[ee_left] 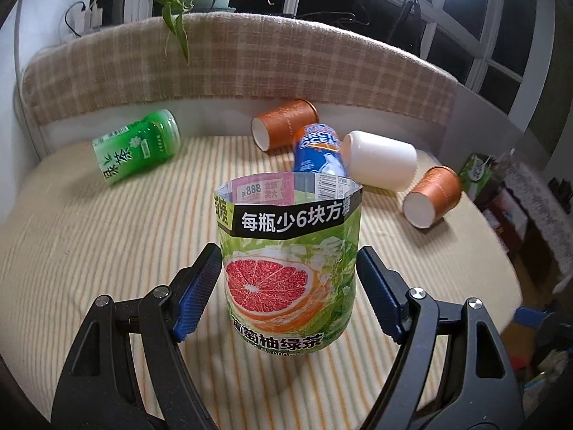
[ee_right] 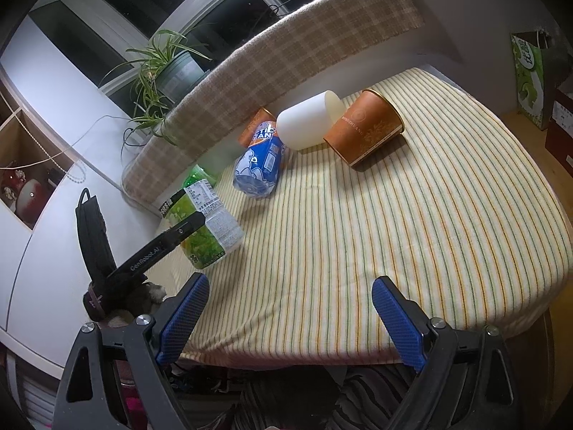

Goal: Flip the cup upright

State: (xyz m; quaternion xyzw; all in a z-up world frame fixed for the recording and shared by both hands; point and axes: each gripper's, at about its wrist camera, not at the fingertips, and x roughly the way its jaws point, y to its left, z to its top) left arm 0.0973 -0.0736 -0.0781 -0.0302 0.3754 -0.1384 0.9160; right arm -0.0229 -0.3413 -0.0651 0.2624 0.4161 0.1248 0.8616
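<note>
**Inspector A:** What did the left wrist view show?

**Inspector B:** The left gripper (ee_left: 288, 268) stood spread around a grapefruit-label cup (ee_left: 288, 247), a cut bottle base standing upright on the striped cloth (ee_left: 107, 251) with its open end up. The blue pads (ee_left: 200, 286) flanked it on both sides; a narrow gap showed at each, so the cup looked released rather than clamped. Behind it lay a blue cup (ee_left: 319, 152), a white cup (ee_left: 379, 159), two orange paper cups (ee_left: 284, 127) (ee_left: 433, 195) and a green cup (ee_left: 136, 145), all on their sides.

**Inspector A:** And the right wrist view?

**Inspector B:** The right gripper (ee_right: 290, 308) was held wide apart over the near edge of the cloth (ee_right: 394, 233), with nothing between its fingers. The grapefruit-label cup (ee_right: 206, 225) stood at the left, a finger of the left gripper (ee_right: 172, 240) across it. Farther back the blue cup (ee_right: 259, 166), the white cup (ee_right: 308, 123) and one orange cup (ee_right: 367, 129) lay tipped over, the white one touching the orange. A potted plant (ee_right: 172, 68) sat behind the plaid cushion (ee_right: 286, 53).
</note>
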